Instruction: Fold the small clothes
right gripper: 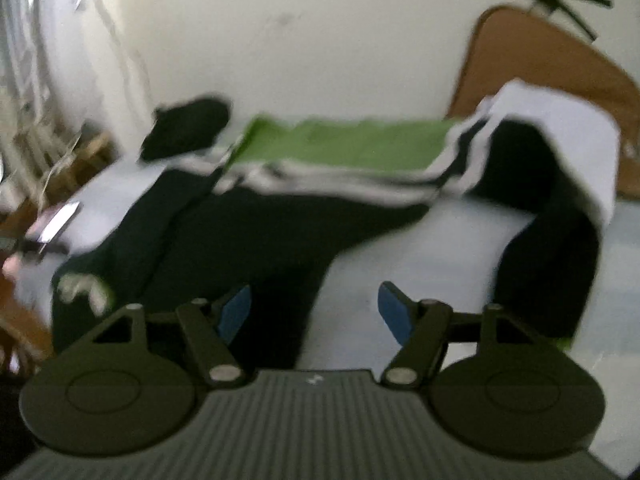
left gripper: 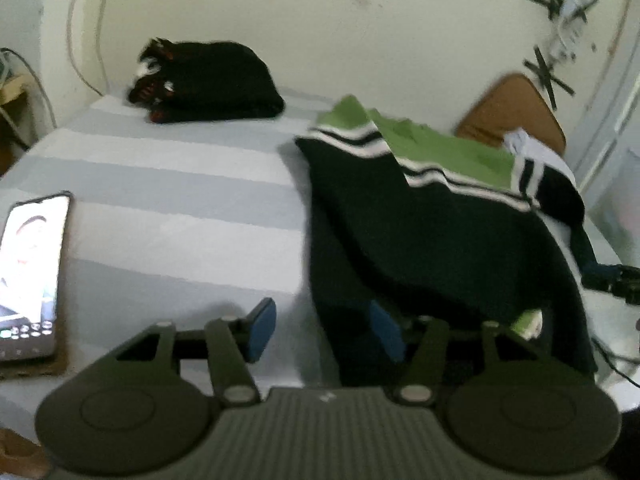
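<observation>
Nearby, a phone (left gripper: 30, 276) and folded dark pile (left gripper: 208, 82) lie beside the shirt (left gripper: 432, 240); only the right-wrist view shows its sleeve (right gripper: 560, 184) arching. Left gripper (left gripper: 324, 330) and right gripper (right gripper: 314, 312) gape, holding nothing.

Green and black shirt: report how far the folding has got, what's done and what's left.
Done: a dark folded pile sits at the far end of the striped bed. In hand: nothing is gripped; the left claw and right claw are both open, low at the near edge of the green and black shirt. Left: that shirt lies spread out and rumpled, one sleeve flopped aside, so its folds all remain.
</observation>
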Motion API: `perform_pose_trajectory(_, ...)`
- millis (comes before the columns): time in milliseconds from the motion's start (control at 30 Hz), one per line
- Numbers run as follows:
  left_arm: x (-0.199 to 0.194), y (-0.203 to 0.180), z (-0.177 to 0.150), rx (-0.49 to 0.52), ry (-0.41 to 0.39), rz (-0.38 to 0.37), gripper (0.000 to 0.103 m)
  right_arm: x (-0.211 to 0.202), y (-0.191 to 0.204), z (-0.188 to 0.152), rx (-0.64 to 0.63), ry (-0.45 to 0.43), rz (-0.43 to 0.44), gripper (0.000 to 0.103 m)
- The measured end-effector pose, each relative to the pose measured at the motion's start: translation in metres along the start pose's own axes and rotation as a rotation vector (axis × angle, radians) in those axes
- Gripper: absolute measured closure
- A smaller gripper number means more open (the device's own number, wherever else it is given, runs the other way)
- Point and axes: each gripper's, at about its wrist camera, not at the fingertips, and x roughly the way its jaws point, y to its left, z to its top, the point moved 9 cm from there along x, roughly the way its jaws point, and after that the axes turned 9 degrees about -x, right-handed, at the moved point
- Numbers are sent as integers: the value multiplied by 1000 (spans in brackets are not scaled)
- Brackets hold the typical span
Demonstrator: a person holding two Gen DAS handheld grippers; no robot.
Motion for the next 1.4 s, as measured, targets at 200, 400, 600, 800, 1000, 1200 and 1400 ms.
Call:
perform_pose_trajectory(200,10,-6,-18,13,46,-28,59,13,38,-26,-113,48,8,65)
perform_pose_trajectory(400,-10,-14,-19,-15,84,-108,93,-18,28,-15,-182,49,-97,91)
perform_pose_trajectory(600,-35,-23,-27,-20,149,-199,92,-43,-2,-24,-177,156,-187,84)
perform_pose_trajectory(800,-21,12,-26,-162,155,-153,59,-44,-37,6,-121,83,-237,64)
perform_pose_trajectory(1000,-24,0,-27,-135,165,-240,48,-5,17,32,44,59,250,50)
perform_pose_trajectory(1200,-14,-16,-53,-93,187,-239,26,57,80,14,57,212,477,45)
perform_pose_trajectory(1400,-43,-34,-35,-168,231,-454,95,68,109,13,18,212,566,93)
